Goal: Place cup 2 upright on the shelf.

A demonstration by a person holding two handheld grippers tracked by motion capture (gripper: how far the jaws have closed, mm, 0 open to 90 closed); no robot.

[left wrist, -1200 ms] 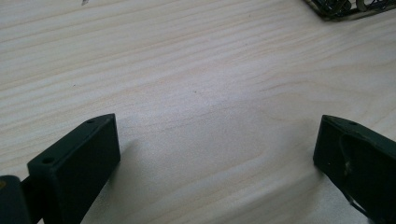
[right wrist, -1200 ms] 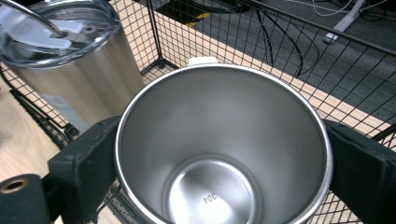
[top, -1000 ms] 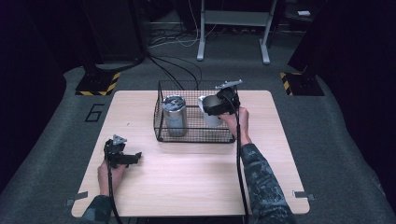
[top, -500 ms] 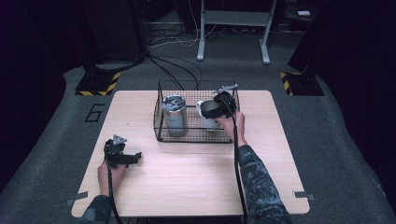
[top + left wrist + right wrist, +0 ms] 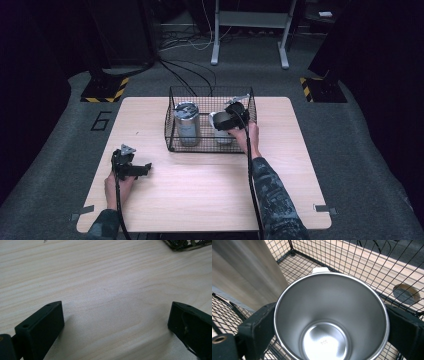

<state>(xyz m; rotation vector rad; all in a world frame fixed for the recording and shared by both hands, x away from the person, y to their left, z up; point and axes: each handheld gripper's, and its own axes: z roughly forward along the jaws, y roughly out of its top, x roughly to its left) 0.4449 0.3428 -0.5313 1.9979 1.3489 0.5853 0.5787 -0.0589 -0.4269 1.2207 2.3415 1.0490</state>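
From the high view, my right claw (image 5: pixel 223 121) reaches into the black wire basket (image 5: pixel 172 134) on the desk (image 5: pixel 210 175), at an open steel cup (image 5: pixel 221 131) standing in the basket's right half. A lidded steel tumbler (image 5: pixel 186 123) stands upright in the left half, apart from the cup. My left claw (image 5: pixel 142 168) rests low over the desk's near left part, well apart from the basket, with my left hand (image 5: pixel 116 186) behind it.

In the left gripper view, my left claw (image 5: pixel 115 322) is spread wide, nothing but bare wood between its jaws (a corner of the basket (image 5: pixel 186 245) shows at the top right).

In the right gripper view, my right claw (image 5: pixel 329 330) pinches the steel cup (image 5: pixel 329 322), one jaw pressed to each side of its rim. I look straight down into its shiny empty inside. The tumbler's brushed wall (image 5: pixel 244 272) rises just beside it at the left, and the basket's mesh (image 5: pixel 352 257) runs around.
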